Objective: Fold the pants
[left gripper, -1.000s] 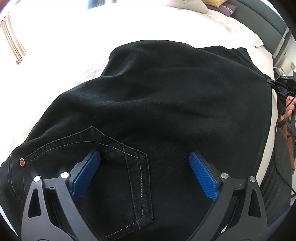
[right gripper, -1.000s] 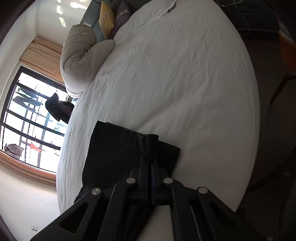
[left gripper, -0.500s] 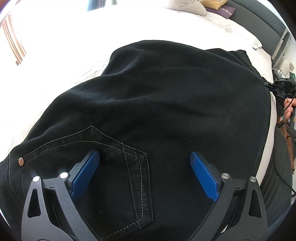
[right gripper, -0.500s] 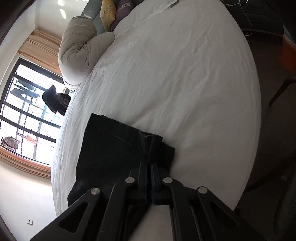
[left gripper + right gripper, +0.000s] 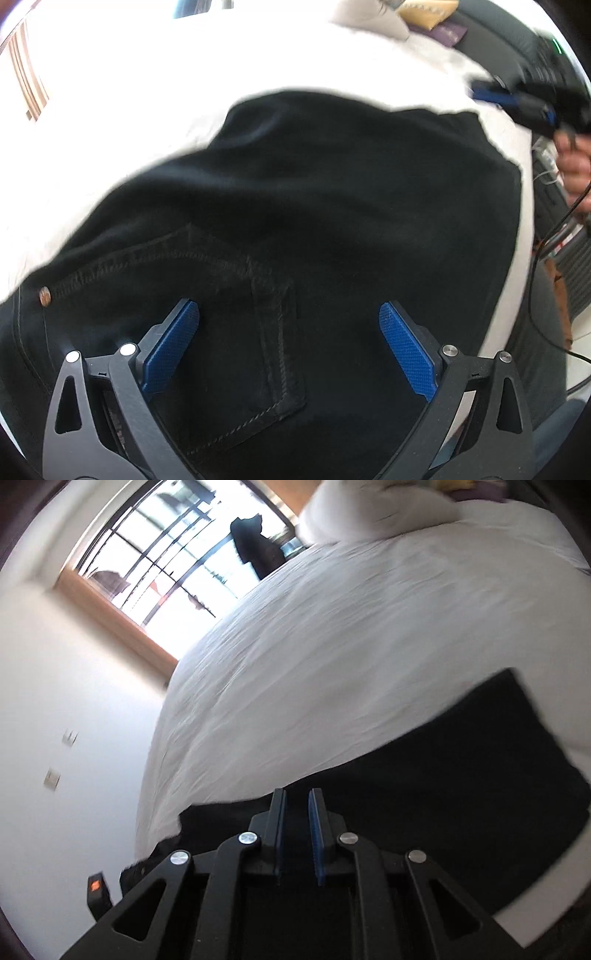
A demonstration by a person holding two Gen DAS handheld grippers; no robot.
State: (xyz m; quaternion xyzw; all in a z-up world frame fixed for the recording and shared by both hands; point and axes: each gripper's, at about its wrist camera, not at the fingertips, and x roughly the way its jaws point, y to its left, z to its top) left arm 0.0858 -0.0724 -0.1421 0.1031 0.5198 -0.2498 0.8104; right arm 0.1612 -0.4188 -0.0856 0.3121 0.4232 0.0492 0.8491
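The left gripper [image 5: 288, 347] stands spread wide above the black pants [image 5: 314, 229], its blue pads [image 5: 170, 350] on either side of the back pocket [image 5: 229, 325], with nothing pinched between them. The right gripper [image 5: 297, 834] is opening; a narrow gap shows between its pads and no cloth is in it. In the left wrist view it appears blurred beyond the far right corner of the pants. The pants lie folded on the white bed sheet [image 5: 332, 646], pocket side up, near the edge of the bed.
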